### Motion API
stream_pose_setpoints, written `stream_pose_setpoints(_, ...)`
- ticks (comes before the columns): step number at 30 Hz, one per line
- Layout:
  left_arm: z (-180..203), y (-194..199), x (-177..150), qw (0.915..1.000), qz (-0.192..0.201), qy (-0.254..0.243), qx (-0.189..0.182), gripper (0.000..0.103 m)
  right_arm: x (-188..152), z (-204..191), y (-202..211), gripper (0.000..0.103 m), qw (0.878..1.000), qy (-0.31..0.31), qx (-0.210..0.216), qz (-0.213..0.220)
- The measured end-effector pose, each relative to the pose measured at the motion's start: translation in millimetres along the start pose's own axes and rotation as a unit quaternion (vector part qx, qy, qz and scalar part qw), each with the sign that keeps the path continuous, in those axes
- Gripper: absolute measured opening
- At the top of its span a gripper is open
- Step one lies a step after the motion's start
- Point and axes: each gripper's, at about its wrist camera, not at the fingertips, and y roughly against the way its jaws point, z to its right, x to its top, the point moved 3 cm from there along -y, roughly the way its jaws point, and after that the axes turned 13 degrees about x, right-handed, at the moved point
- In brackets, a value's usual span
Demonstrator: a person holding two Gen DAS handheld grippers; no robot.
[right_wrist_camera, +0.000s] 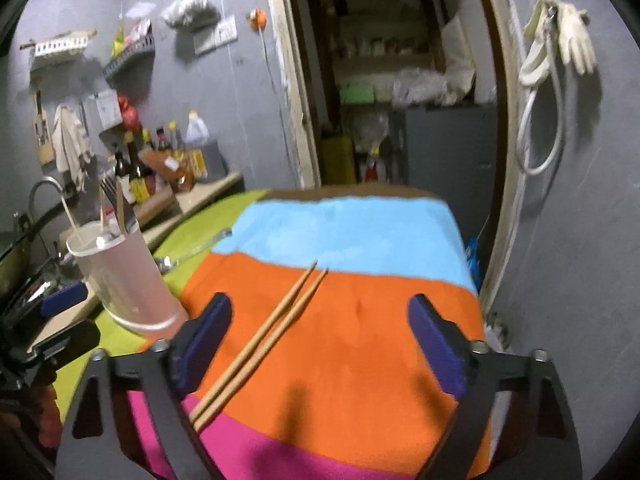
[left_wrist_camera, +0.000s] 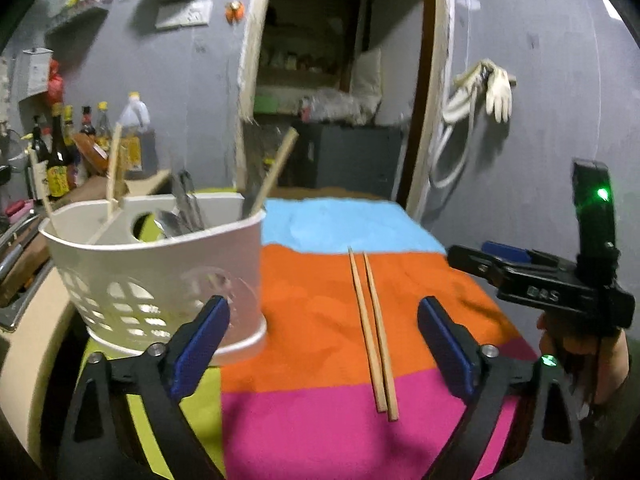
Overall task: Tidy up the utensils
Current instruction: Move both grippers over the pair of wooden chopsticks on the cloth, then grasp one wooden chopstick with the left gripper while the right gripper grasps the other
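A pair of wooden chopsticks (left_wrist_camera: 372, 330) lies side by side on the striped cloth, across the orange and pink bands; it also shows in the right wrist view (right_wrist_camera: 260, 344). A white utensil basket (left_wrist_camera: 160, 276) stands at the left and holds chopsticks and metal utensils; it also shows in the right wrist view (right_wrist_camera: 124, 280). My left gripper (left_wrist_camera: 324, 344) is open and empty, above the cloth between basket and chopsticks. My right gripper (right_wrist_camera: 320, 344) is open and empty over the orange band, the chopsticks near its left finger; it also shows in the left wrist view (left_wrist_camera: 520, 268).
The striped cloth (right_wrist_camera: 360, 320) covers the table. A metal spoon (right_wrist_camera: 192, 248) lies on the green band behind the basket. Sauce bottles (right_wrist_camera: 140, 168) and a sink tap (right_wrist_camera: 44, 192) stand on the counter at left. A doorway (right_wrist_camera: 400, 80) and a grey wall with hanging gloves (right_wrist_camera: 576, 36) lie beyond.
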Motion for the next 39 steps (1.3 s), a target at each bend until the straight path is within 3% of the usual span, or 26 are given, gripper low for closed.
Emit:
stream_pose_setpoints(6, 10, -30, -5, 0.9972, -0.071, -0.019, -0.013, 0.057, -8, 12, -35, 0.049, 0.996, -0.037, 0.032, -0.069)
stream_pose_setpoints(12, 13, -61, -8, 0.9905, -0.136, -0.014, -0.019, 0.038, -10, 17, -67, 0.035, 0.99, -0.057, 0.055, -0.114)
stream_pose_setpoints(16, 9, -67, -9, 0.9889, -0.147, -0.012, -0.015, 0.036, -10, 23, -89, 0.027, 0.985, -0.078, 0.064, -0.14)
stream_pose_setpoints(23, 8, -77, -10, 0.9867, -0.162, -0.01, -0.012, 0.034, -9, 27, -112, 0.024, 0.979, -0.089, 0.074, -0.167)
stream_pose_setpoints(28, 9, -82, -12, 0.9847, -0.173, -0.005, -0.022, 0.034, -10, 26, -109, 0.015, 0.979, -0.065, 0.078, -0.179)
stream_pose_setpoints(34, 18, -87, -7, 0.9829, -0.179, -0.012, -0.042, 0.033, -18, 22, -93, 0.014, 0.976, -0.025, 0.083, -0.201)
stream_pose_setpoints(39, 28, -100, -2, 0.9806, -0.188, -0.031, -0.048, 0.026, -26, 28, -75, 0.014, 0.974, -0.017, 0.079, -0.21)
